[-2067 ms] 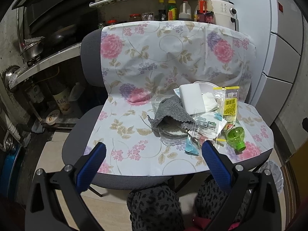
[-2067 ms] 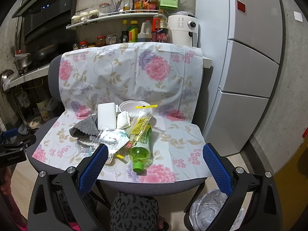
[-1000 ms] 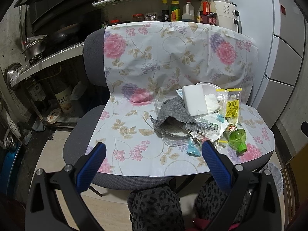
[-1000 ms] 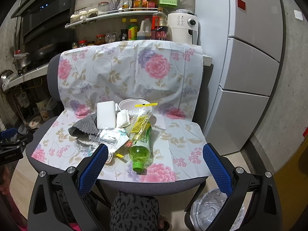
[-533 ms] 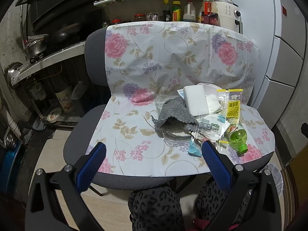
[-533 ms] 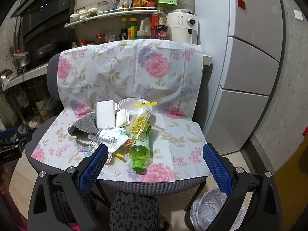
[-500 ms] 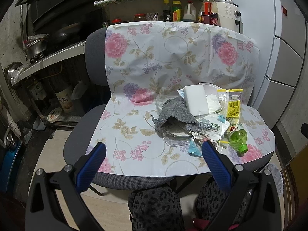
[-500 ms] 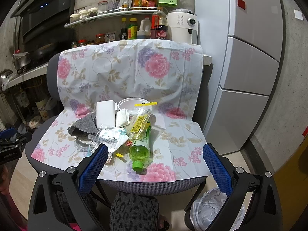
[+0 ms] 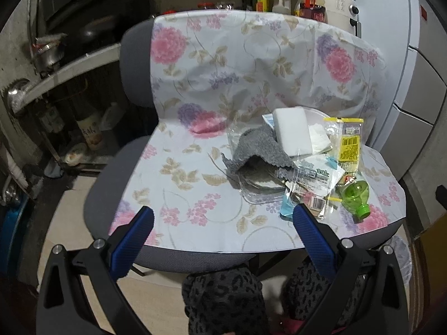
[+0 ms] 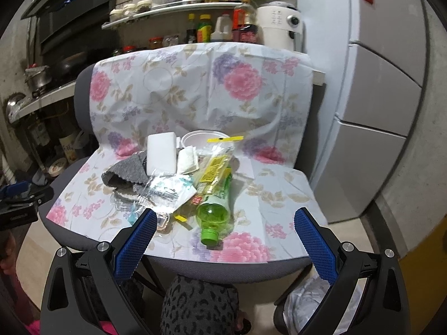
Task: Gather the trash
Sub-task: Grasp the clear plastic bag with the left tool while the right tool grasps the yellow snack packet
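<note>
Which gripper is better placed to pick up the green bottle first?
Probably right. The right gripper is open with the green bottle lying between its fingers, and the bin is beside it. The left gripper faces bare cloth.

I see a white chair cover printed with pink and purple flowers (image 10: 245,83) filling mid-frame over the grey fabric chair (image 9: 134,64). On it lie a translucent green plastic bottle (image 10: 213,209), a yellow-printed clear wrapper (image 9: 349,148), a grey knitted cloth (image 9: 257,150) and a white rectangular block (image 10: 161,153). My gripper pads (image 10: 137,240) are blue.
</note>
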